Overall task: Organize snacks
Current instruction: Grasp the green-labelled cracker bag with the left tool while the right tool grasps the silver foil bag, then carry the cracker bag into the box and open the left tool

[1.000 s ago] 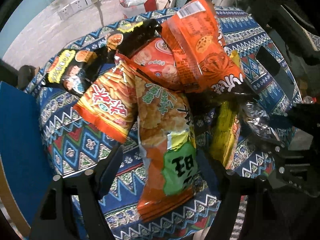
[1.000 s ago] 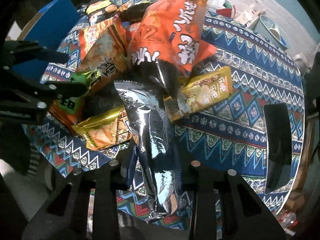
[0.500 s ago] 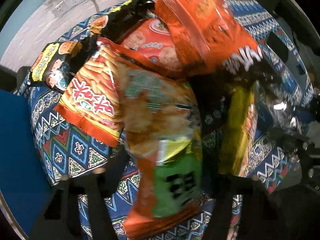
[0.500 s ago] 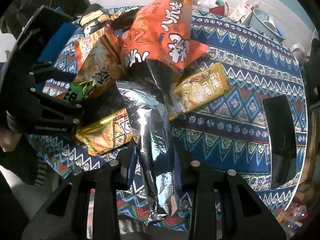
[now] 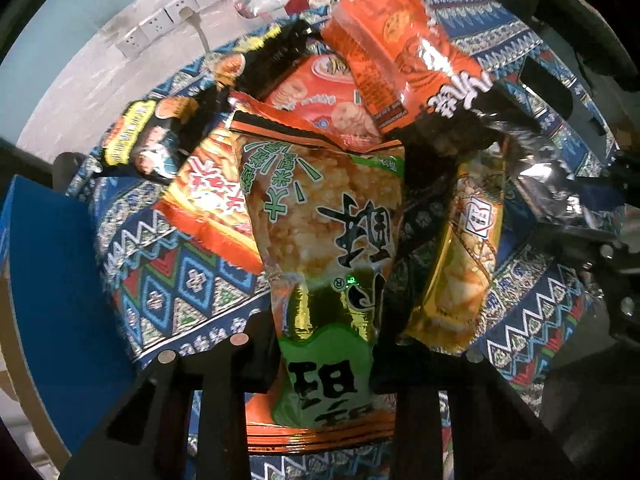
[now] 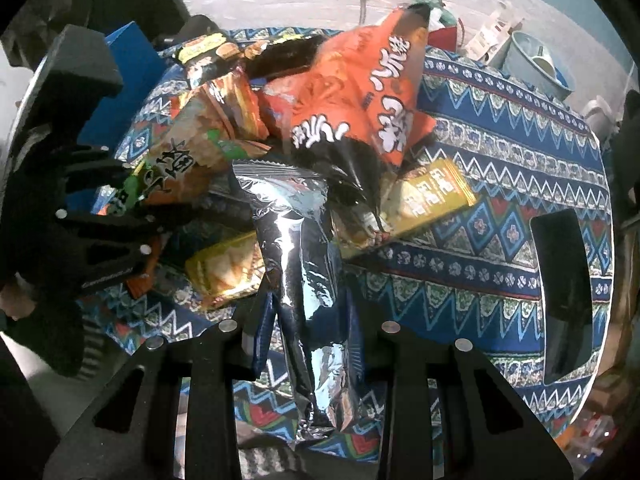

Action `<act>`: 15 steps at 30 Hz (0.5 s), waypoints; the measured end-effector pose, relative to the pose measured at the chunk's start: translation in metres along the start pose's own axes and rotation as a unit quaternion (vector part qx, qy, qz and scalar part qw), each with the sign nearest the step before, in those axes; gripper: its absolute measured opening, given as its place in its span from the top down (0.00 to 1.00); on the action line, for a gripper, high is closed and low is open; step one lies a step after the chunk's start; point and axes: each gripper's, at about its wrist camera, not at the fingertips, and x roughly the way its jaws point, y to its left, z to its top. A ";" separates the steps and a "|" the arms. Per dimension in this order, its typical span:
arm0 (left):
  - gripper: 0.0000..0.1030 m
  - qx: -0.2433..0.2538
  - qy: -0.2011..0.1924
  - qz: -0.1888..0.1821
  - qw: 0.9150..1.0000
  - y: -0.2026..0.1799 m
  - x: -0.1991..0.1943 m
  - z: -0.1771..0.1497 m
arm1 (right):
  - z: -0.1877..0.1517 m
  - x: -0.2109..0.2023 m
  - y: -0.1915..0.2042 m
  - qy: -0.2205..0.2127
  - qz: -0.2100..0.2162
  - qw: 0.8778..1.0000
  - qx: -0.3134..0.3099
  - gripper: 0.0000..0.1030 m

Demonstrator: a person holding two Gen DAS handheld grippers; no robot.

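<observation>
Left gripper [image 5: 326,356] closing on an orange-and-green rice-cracker bag [image 5: 324,216] — glossy, crinkled; right gripper [image 6: 308,328] clamped on a silver foil bag [image 6: 296,248] over the patterned tablecloth [image 6: 500,168].

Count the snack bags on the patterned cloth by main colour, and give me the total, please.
Orange or red bags: 3
Orange-and-green bag: 1
Gold bags: 2
Black bags: 2
Silver bag: 1
Total: 9
</observation>
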 end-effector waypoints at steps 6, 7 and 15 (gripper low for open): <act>0.69 -0.009 -0.023 0.008 1.000 0.027 -0.033 -0.017 | 0.011 -0.005 0.008 -0.012 0.000 1.000 -0.004 0.70; 0.69 -0.010 -0.025 0.009 1.000 0.026 -0.036 -0.019 | 0.013 -0.006 0.011 -0.014 -0.001 1.000 -0.007 0.70; 0.69 -0.014 -0.059 0.022 0.998 0.049 -0.063 -0.027 | 0.033 -0.014 0.027 -0.031 0.004 0.999 -0.013 0.70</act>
